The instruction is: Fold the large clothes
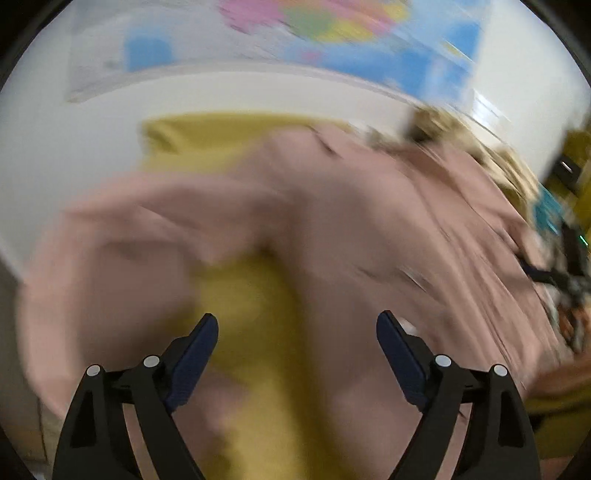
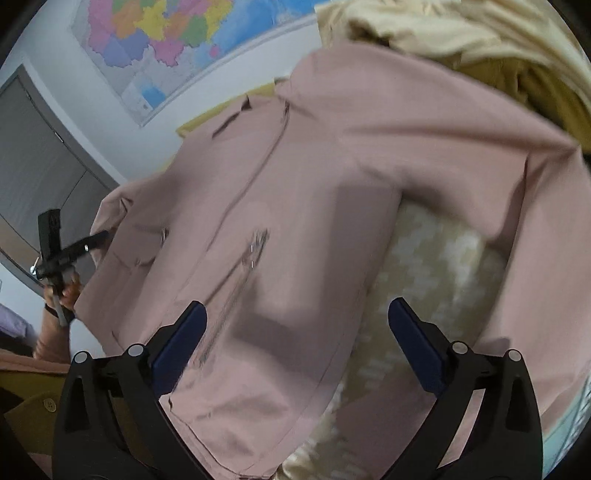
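A large pink jacket [image 2: 314, 166] with zips lies spread out, front up, one sleeve bent down at the right. In the blurred left wrist view the same pink jacket [image 1: 369, 221] covers a yellow sheet [image 1: 255, 295]. My left gripper [image 1: 297, 317] is open over a bare yellow strip between a pink sleeve and the jacket's body, nothing between its fingers. My right gripper [image 2: 297, 302] is open above the jacket's lower part, beside a cream patterned cloth [image 2: 436, 266]. It holds nothing.
A pile of pale yellow clothes [image 2: 424, 26] sits behind the jacket at the upper right. A person's hand [image 2: 68, 291] grips the other gripper's handle at the left. A mustard garment [image 2: 40, 406] lies at the lower left. A coloured map [image 2: 159, 37] and a grey door [image 2: 33, 147] are behind.
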`<state>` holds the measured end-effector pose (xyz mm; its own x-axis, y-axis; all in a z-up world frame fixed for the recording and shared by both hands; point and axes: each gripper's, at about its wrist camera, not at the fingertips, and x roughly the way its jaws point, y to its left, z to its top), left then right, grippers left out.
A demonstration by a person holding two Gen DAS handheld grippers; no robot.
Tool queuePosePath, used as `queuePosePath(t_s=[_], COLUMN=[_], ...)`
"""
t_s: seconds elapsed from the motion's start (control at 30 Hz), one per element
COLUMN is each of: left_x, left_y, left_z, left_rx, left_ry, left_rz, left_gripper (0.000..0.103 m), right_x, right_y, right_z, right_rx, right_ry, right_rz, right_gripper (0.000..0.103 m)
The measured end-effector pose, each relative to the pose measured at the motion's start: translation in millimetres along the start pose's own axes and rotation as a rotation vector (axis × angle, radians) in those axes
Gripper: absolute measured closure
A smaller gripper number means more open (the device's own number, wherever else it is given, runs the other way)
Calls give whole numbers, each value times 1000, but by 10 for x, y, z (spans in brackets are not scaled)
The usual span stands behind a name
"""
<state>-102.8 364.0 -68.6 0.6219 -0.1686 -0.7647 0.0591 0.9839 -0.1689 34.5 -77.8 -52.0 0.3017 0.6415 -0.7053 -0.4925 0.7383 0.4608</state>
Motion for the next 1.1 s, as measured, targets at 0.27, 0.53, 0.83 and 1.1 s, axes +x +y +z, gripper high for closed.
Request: queuePosePath(t_s=[0.27, 0.53, 0.83, 1.1], left_x=[264, -119, -230, 334], left_y=[-445, -465, -784, -1515], left_z=[-280, -288, 322, 768], left_rx=[111, 225, 244, 382], left_ry=[86, -23, -214, -185], left_rz=[-55, 107, 94, -34], left_gripper=[95, 22, 15, 15], right_x=[60, -412, -791, -805], right_y=[92, -54, -1056, -995], right_z=[-155, -91, 215, 396], right_rx=[-39, -38, 216, 192], right_ry=[33, -79, -216, -178], right_rz=[75, -41, -355, -121], right_gripper=[99, 17, 7, 100])
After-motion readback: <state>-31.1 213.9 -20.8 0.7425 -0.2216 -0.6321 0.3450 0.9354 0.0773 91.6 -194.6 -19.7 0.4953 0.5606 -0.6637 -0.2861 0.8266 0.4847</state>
